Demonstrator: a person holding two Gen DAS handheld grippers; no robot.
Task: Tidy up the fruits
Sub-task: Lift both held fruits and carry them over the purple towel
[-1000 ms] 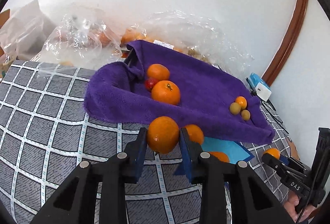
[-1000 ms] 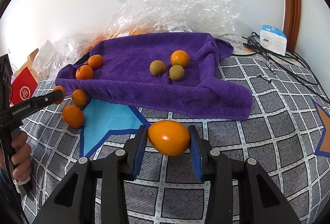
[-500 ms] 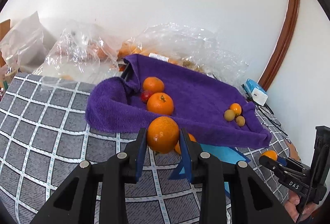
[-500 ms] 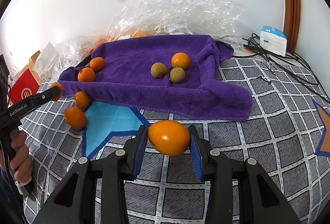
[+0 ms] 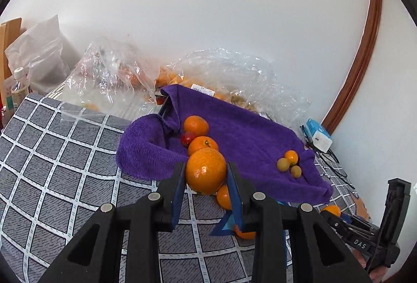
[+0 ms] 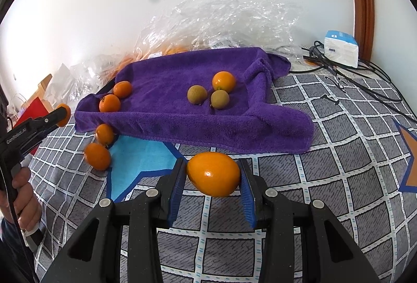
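Note:
My left gripper is shut on a round orange, held above the checked cloth in front of the purple towel. My right gripper is shut on a smooth oval orange fruit, in front of the towel. On the towel lie two oranges and a red fruit at the left, and an orange kumquat with two greenish fruits at the right. Two more oranges lie on the cloth by the towel's left front edge.
Crumpled clear plastic bags with fruit lie behind the towel by the wall. A blue-white box and black cables sit at the back right. A bottle and paper bags stand at the far left.
My left gripper has risen and pulled back with its orange, so the towel looks lower and farther. My right gripper has held nearly still with its fruit.

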